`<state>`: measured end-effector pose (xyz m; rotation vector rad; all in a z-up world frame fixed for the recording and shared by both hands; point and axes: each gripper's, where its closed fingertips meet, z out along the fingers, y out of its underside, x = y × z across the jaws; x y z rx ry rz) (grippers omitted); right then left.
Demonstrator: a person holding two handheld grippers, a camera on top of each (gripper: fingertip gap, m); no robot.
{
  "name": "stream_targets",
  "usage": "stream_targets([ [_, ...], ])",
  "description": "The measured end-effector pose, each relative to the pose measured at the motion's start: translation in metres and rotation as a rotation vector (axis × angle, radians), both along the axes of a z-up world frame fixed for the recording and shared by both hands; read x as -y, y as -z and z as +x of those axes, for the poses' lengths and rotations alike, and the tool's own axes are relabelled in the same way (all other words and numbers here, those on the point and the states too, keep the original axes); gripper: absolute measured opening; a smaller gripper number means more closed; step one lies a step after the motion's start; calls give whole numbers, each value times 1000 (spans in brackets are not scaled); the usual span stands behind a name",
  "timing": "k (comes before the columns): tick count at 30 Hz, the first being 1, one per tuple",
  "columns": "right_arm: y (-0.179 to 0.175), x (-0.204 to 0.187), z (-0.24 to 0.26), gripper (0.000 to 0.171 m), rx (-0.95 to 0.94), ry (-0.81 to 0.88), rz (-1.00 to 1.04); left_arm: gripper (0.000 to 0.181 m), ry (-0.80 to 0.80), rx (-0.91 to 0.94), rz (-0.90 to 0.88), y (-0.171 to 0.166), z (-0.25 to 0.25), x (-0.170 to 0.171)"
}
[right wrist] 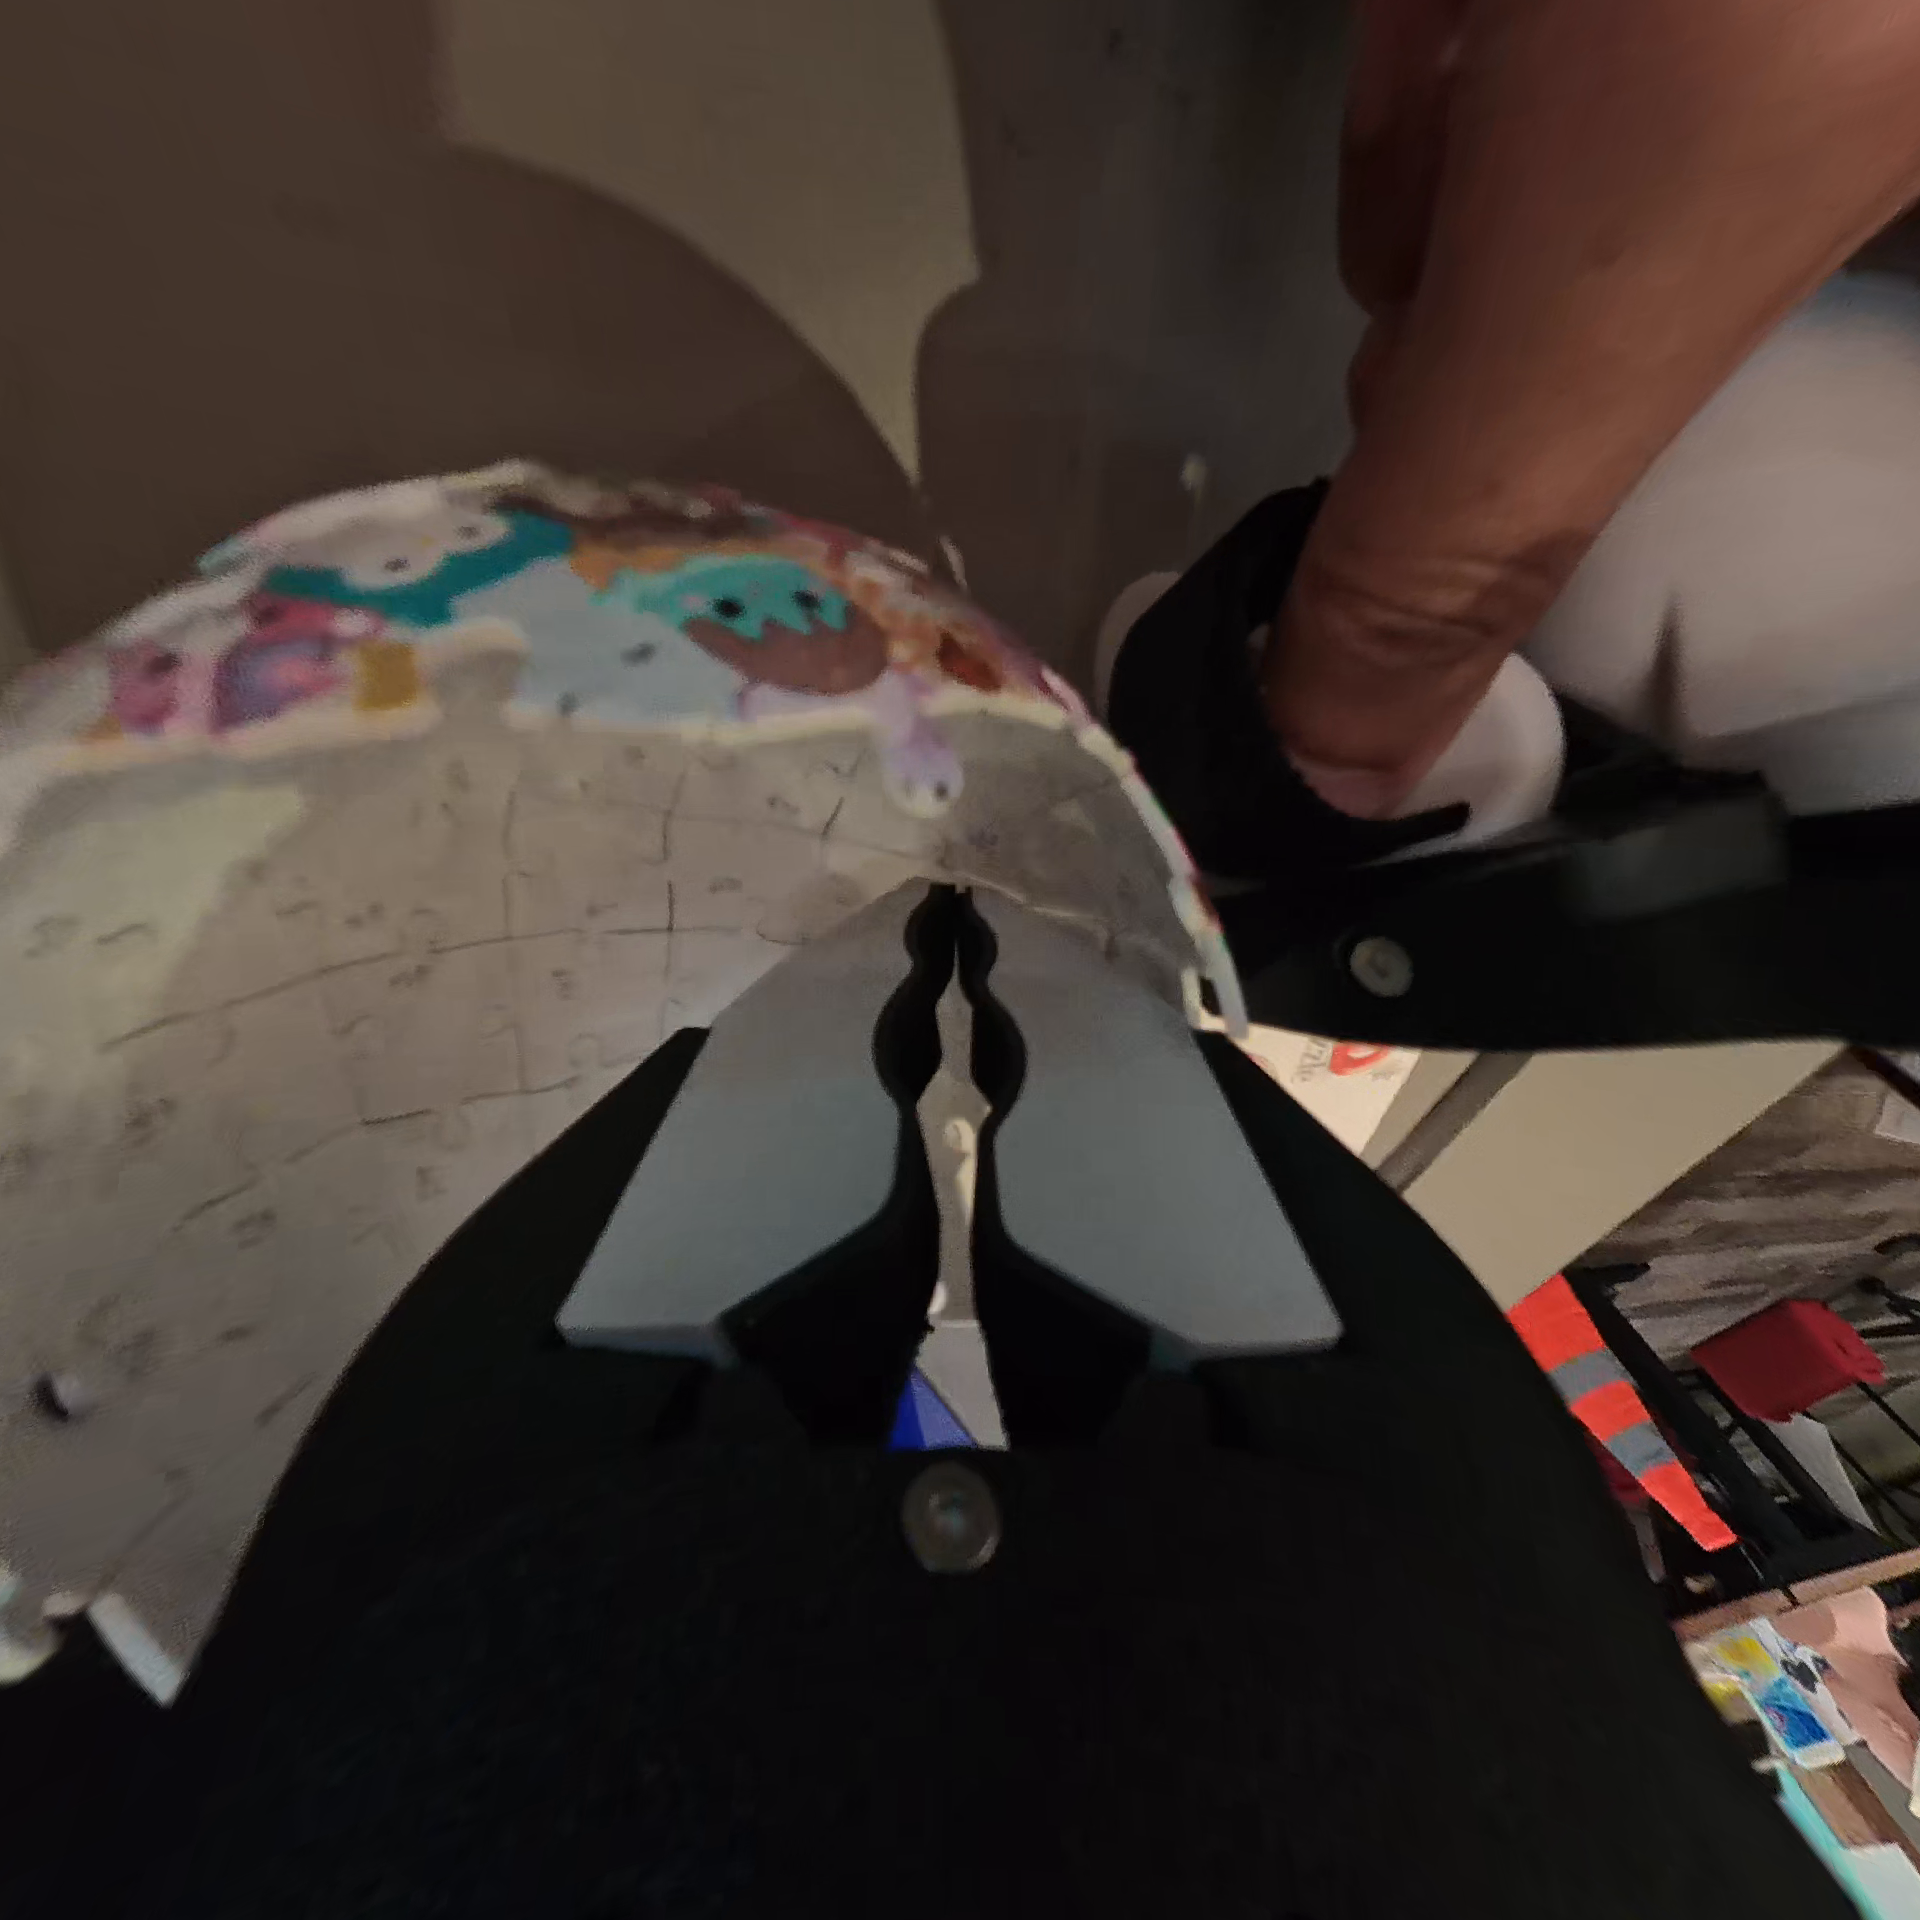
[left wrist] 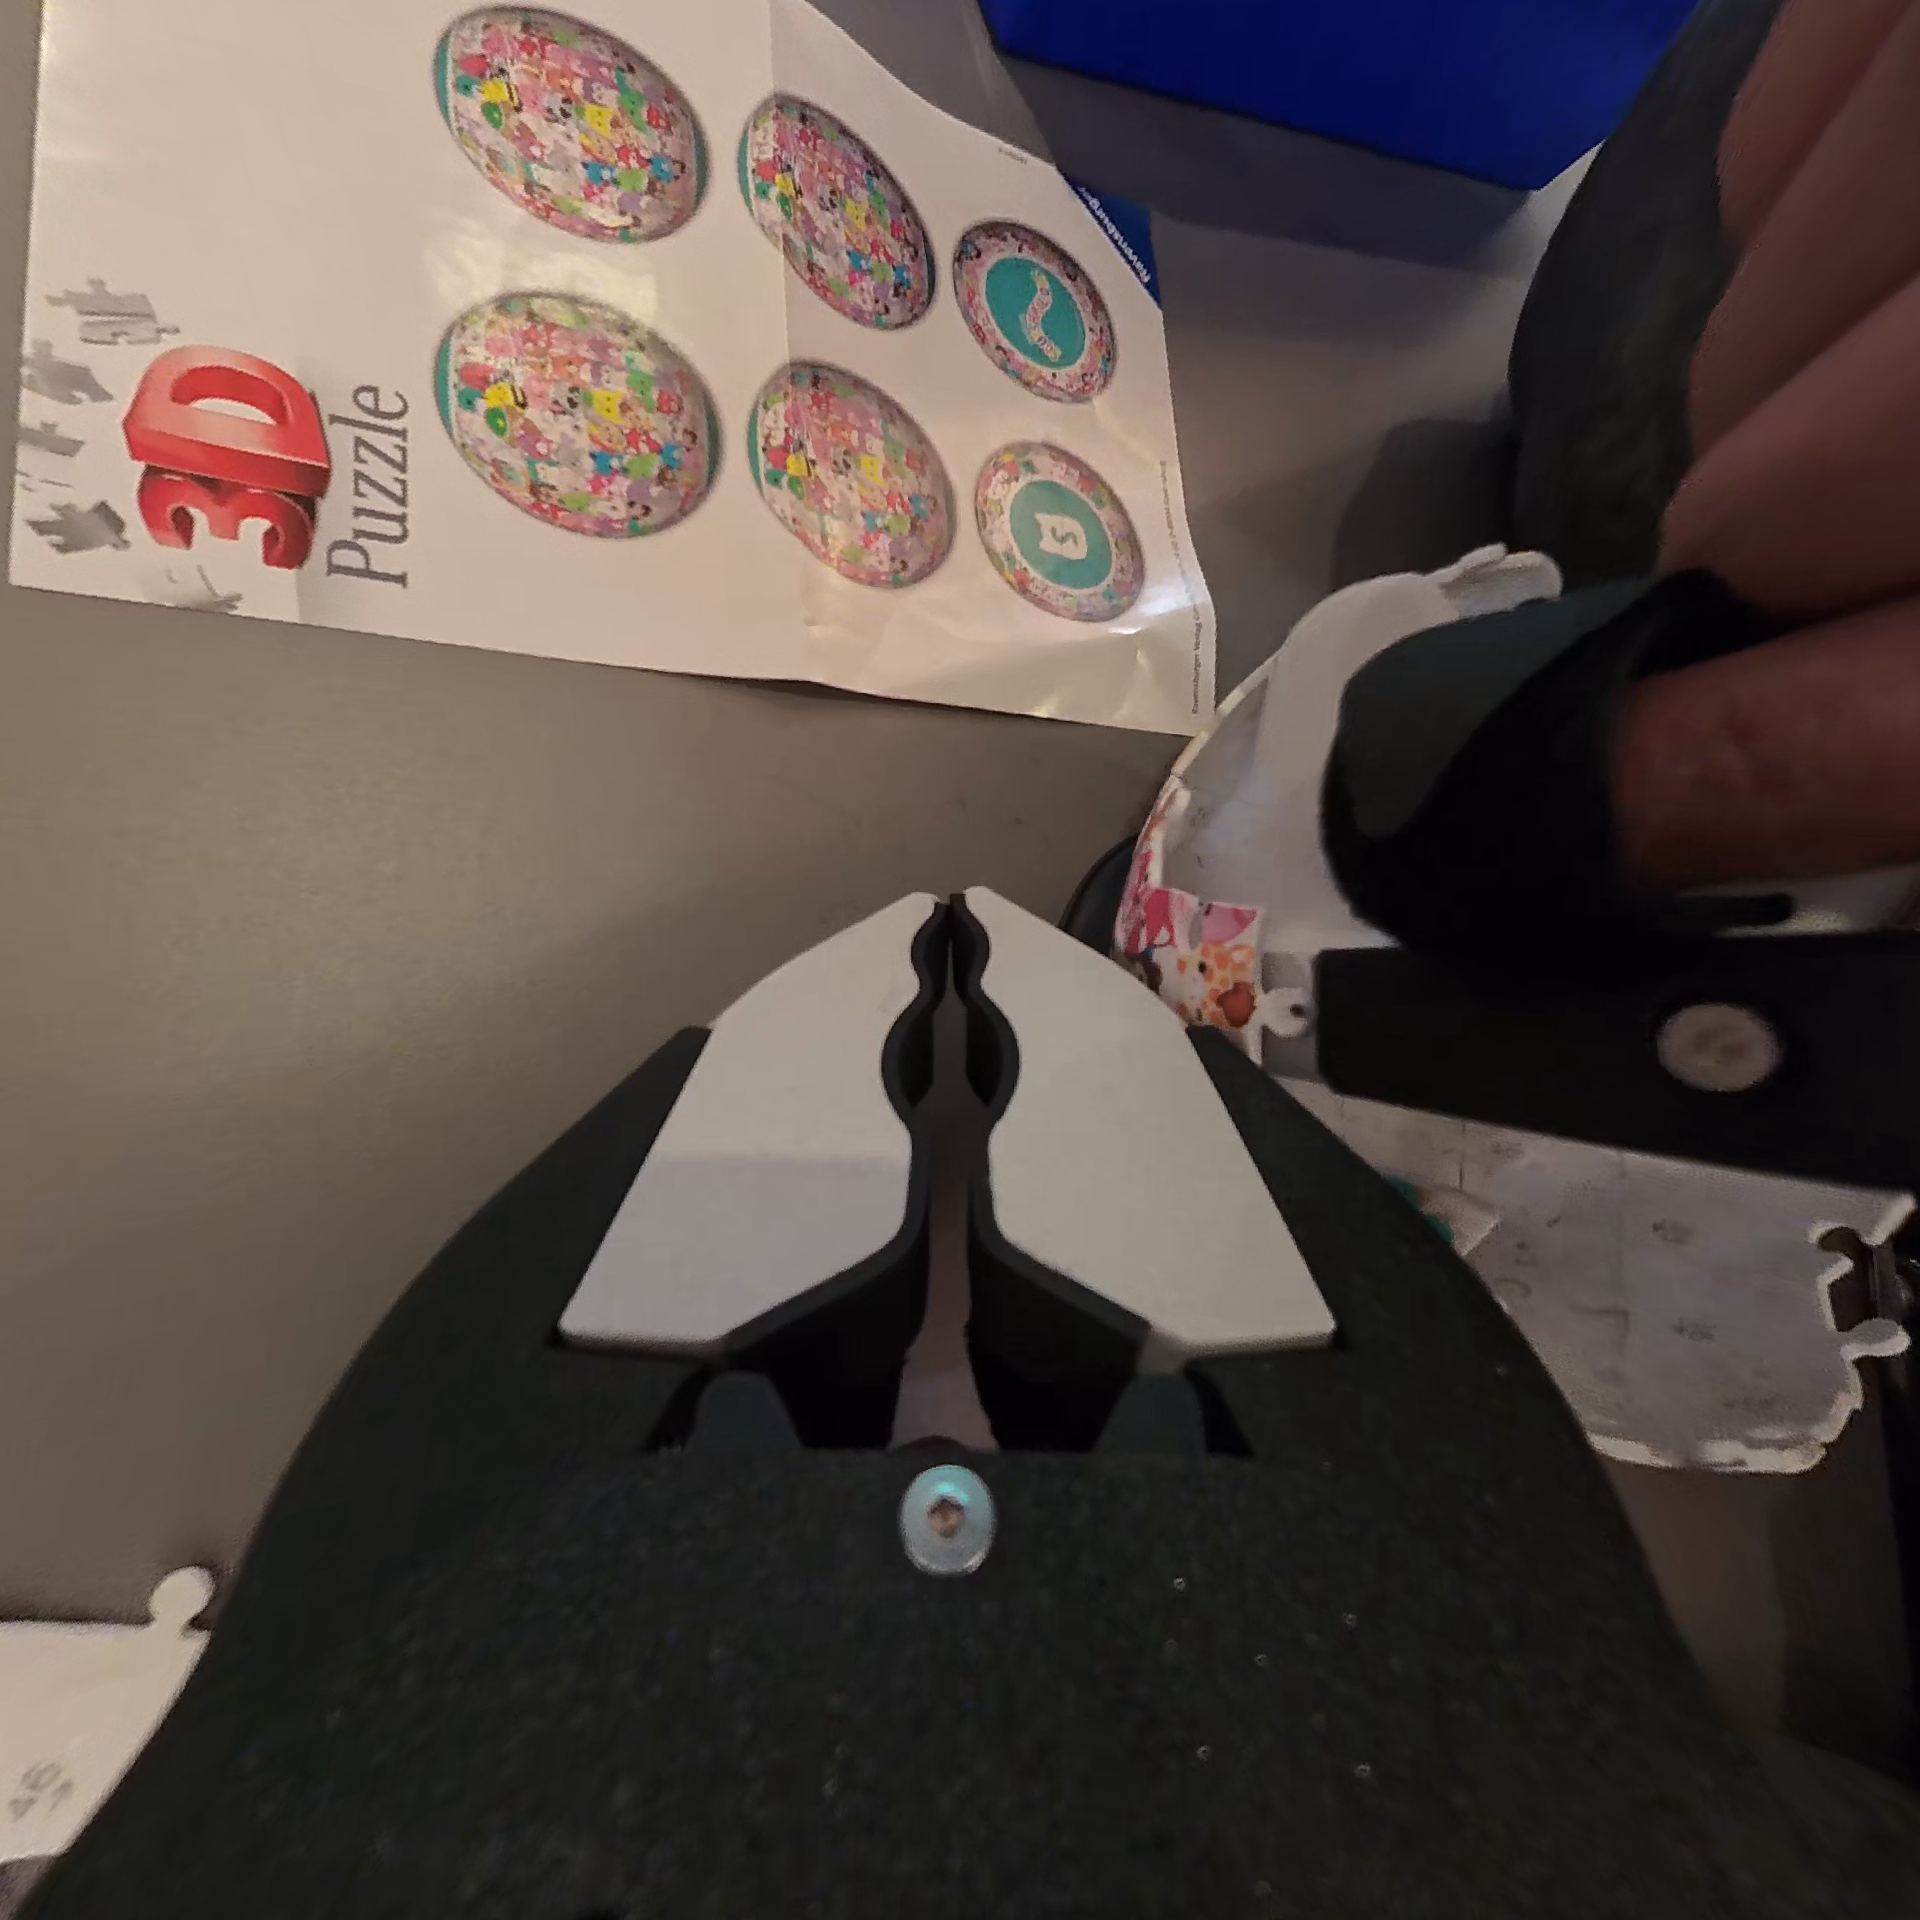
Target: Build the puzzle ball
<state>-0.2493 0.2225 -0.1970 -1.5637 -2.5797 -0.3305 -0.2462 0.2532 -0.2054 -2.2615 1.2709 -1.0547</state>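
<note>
The partly built puzzle ball is an open shell, white inside (left wrist: pixel 1621 1299) and printed with colourful cartoon figures outside (right wrist: pixel 644 623). My right gripper (right wrist: pixel 954 896) is shut on the shell's rim, and a thin white edge shows between its fingers. In the left wrist view it comes in from the right (left wrist: pixel 1340 914) with a hand around it. My left gripper (left wrist: pixel 954 904) is shut and empty over the grey table, just left of the shell and not touching it.
A folded instruction sheet (left wrist: pixel 623 343) with pictures of the ball lies on the table ahead of the left gripper. A blue box (left wrist: pixel 1299 83) stands behind it. A loose white puzzle piece (left wrist: pixel 83 1683) lies at the near left. A rack with red items (right wrist: pixel 1714 1403) stands beyond the table. My two grippers' fingertips are within a few centimetres of each other.
</note>
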Motion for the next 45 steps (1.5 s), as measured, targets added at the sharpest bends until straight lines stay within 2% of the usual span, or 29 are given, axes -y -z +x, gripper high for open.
stream_targets([
  [10, -17, 6, 10, 0, -49, 4, -34, 0, 3, -72, 3, 10, -10, 1],
  [21, 1, 4, -3, 0, -27, -18, -1, 0, 37, -50, -60, 10, -5, 12],
  [30, -9, 14, 6, 0, -10, 13, -6, 0, 17, -54, -48, 6, -11, 7],
  [37, 1, 2, 8, 0, 54, 47, 54, 0, 44, -69, -59, 7, -8, 14],
  [45, 1, 7, 6, 0, 51, 34, 54, 0, 35, -76, -52, 7, -10, 12],
])
